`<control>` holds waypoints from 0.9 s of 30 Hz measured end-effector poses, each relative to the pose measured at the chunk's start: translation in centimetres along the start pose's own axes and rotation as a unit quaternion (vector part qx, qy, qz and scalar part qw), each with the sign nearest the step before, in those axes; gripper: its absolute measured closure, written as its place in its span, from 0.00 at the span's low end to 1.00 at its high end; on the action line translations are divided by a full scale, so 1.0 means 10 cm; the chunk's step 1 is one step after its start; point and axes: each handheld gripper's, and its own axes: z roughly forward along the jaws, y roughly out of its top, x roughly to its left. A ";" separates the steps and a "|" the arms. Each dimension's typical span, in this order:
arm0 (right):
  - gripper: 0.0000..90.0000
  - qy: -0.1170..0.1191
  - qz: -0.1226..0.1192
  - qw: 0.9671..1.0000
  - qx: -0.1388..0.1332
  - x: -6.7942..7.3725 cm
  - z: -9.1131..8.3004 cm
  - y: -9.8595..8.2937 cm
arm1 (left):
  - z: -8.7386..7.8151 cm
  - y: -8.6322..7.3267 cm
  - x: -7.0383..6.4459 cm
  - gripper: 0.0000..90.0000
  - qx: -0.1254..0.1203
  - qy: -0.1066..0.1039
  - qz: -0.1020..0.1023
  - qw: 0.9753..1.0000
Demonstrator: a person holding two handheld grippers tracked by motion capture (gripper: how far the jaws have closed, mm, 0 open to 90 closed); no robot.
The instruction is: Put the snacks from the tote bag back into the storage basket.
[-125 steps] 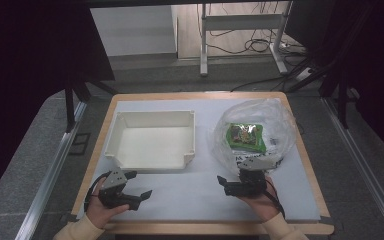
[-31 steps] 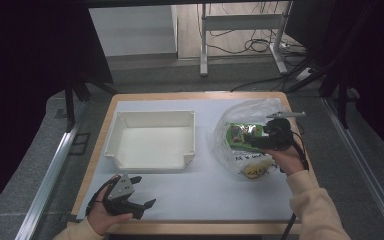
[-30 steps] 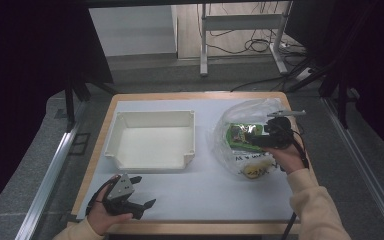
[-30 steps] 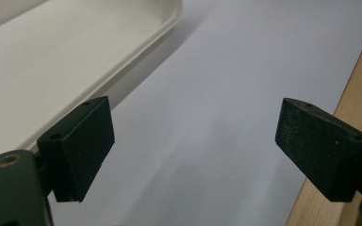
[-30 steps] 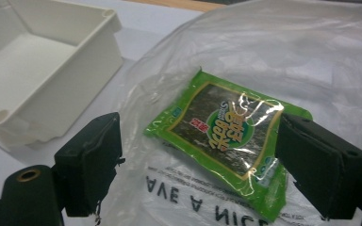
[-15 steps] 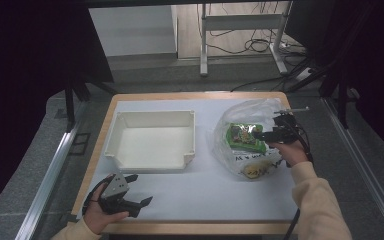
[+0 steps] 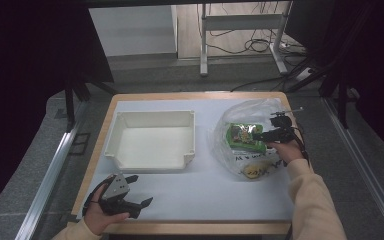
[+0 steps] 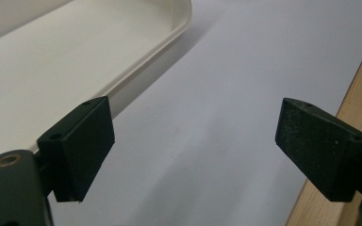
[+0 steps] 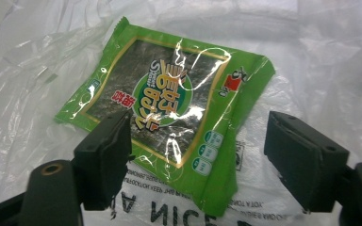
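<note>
Over the last few seconds the right gripper (image 7: 264, 135) has left the near edge of the table (image 7: 180, 227) and come to the clear plastic bag (image 7: 275, 107) in the right half of the high view, while the left gripper (image 7: 139, 197) has stayed low at the lower left, close to the table's front edge. That puts the right tool at the start of a reach, probably for the green snack packet (image 7: 242, 135) that lies flat inside the bag, at centre right of the high view. In the right gripper view the packet (image 9: 169, 99) fills the middle of the frame, with the right gripper (image 9: 195, 160) spread wide above it and gripping nothing. The left gripper (image 8: 188, 150) is equally wide apart and empty, over bare table beside the white tray (image 7: 152, 117), which holds nothing. Hard to tell is whether the bag's film covers the packet or the mouth is open towards the tool; glare and creases blur this. A yellowish thing (image 7: 254, 171) lower in the bag is too small to identify, and the print on the bag (image 9: 179, 207) is cut off.
</note>
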 end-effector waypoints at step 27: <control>0.51 0.000 0.042 0.997 0.070 -0.12 0.34 0.00 | -0.01 -0.01 0.01 0.14 -0.001 0.001 -0.001 1.000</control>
